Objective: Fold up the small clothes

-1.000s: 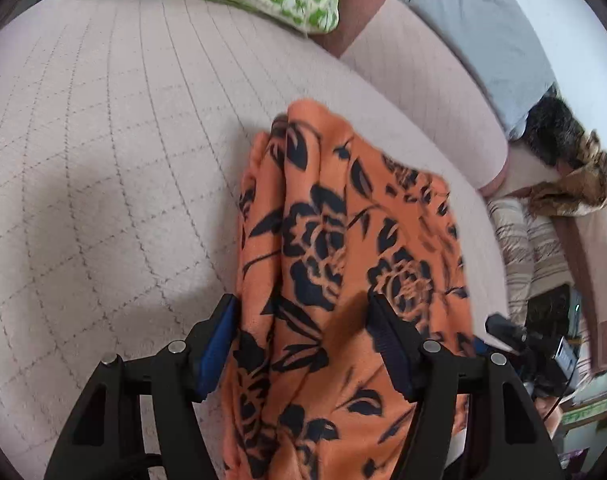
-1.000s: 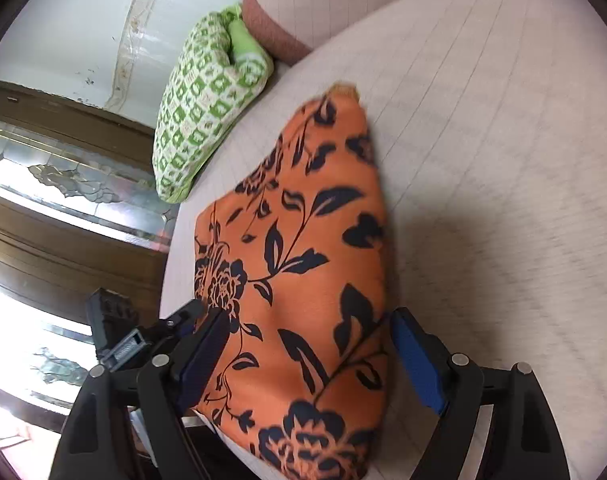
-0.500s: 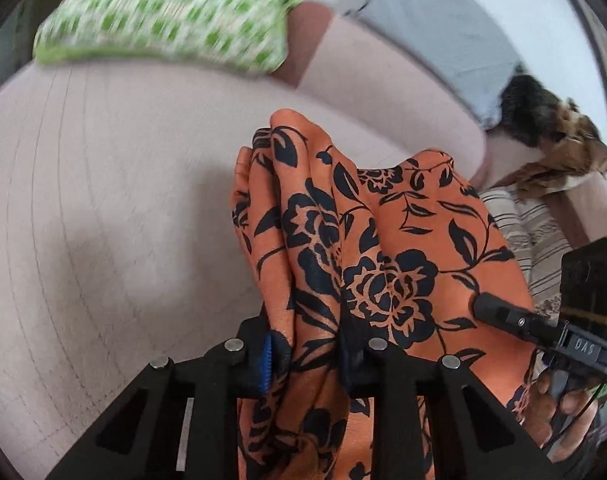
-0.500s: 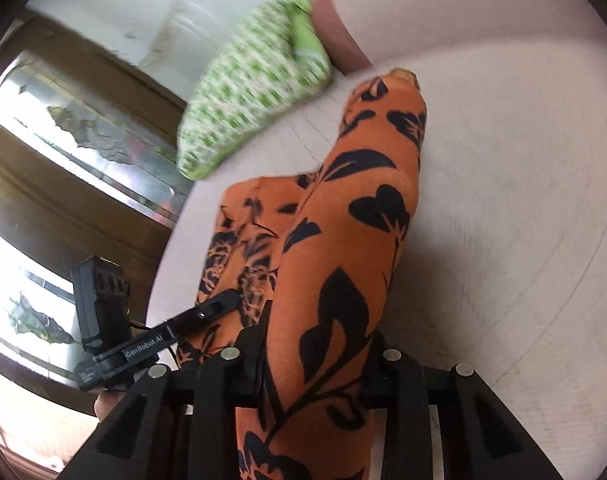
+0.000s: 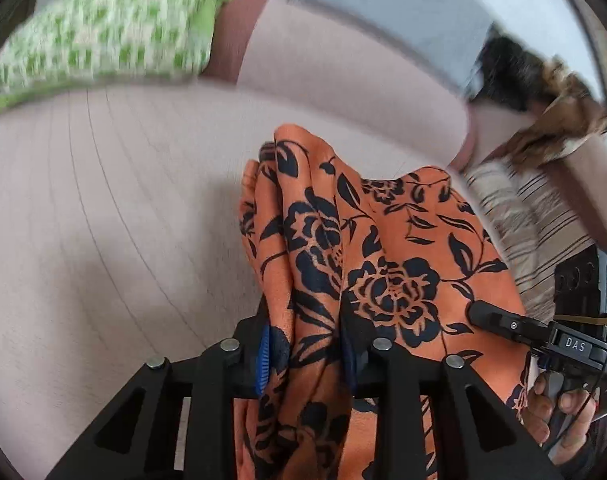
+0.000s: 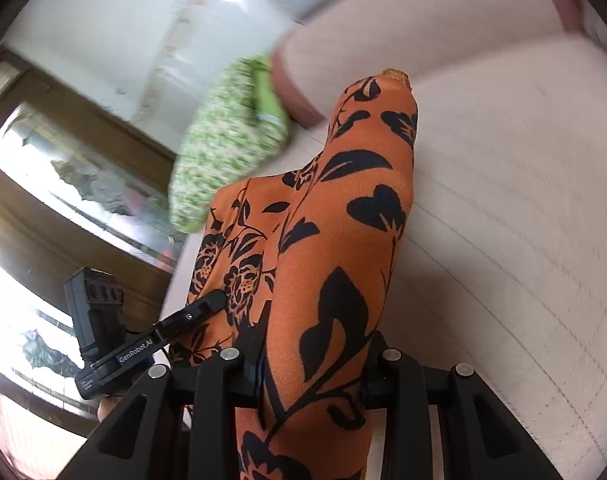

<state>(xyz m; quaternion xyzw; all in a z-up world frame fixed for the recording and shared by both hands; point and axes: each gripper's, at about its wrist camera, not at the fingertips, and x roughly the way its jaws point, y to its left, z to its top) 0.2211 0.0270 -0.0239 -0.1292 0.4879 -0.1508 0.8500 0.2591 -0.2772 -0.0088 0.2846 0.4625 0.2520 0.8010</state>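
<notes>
An orange cloth point(image 5: 383, 248) printed with dark flowers and leaves is lifted above a pale quilted bed point(image 5: 103, 220), held at two spots. The left gripper point(image 5: 305, 350) has its fingers pressed in on a bunched fold of the cloth, blue pads biting the fabric from both sides. The cloth rises from that pinch in narrow pleats to a rounded peak, then spreads toward the right gripper point(image 5: 503, 320), seen from the left camera at the cloth's far edge, with a hand point(image 5: 563, 408) wrapped around its handle.

From the right camera, the right gripper point(image 6: 315, 364) also has its fingers closed tight on a thick fold of the cloth point(image 6: 343, 240), which runs up and away from it as a long ridge. The left gripper point(image 6: 191, 316) touches the cloth's other side.

Beyond the cloth, a green checked pillow point(image 5: 103, 40) lies at the bed's far end, blurred. A grey pillow point(image 5: 383, 12) sits beside it. A striped fabric point(image 5: 523, 208) and a brown patterned garment point(image 5: 555, 112) lie past the cloth's edge, off the bed.
</notes>
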